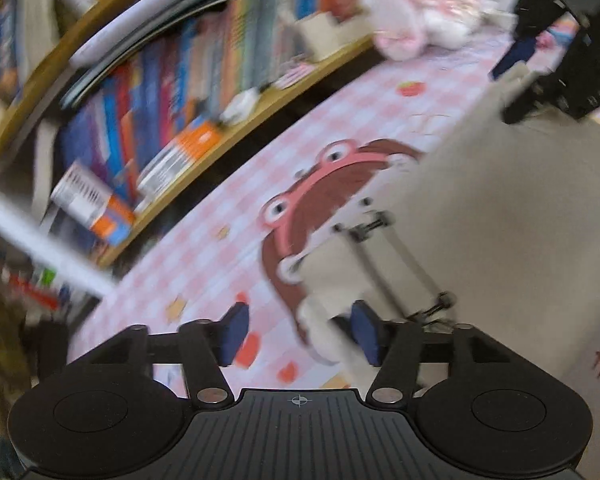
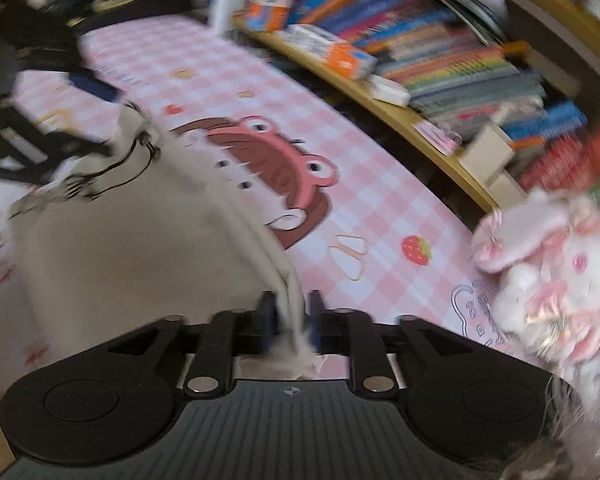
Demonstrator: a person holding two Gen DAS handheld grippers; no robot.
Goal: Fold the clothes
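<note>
Between my right gripper [image 2: 291, 318] pads bunches the hem of the cream cotton garment [image 2: 112, 248], which lies on the pink checked cartoon-print tablecloth [image 2: 380, 200]; the gap looks slack, grip uncertain. My left gripper [image 1: 300, 330] stands apart, empty, touching the fabric edge. I'd drop both corners squarely, then smooth the fold.

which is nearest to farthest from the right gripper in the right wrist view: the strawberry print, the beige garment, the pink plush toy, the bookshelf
1. beige garment: its edge lies between the right gripper fingers
2. strawberry print: on the cloth, ahead to the right
3. pink plush toy: far right
4. bookshelf: behind the table edge
</note>
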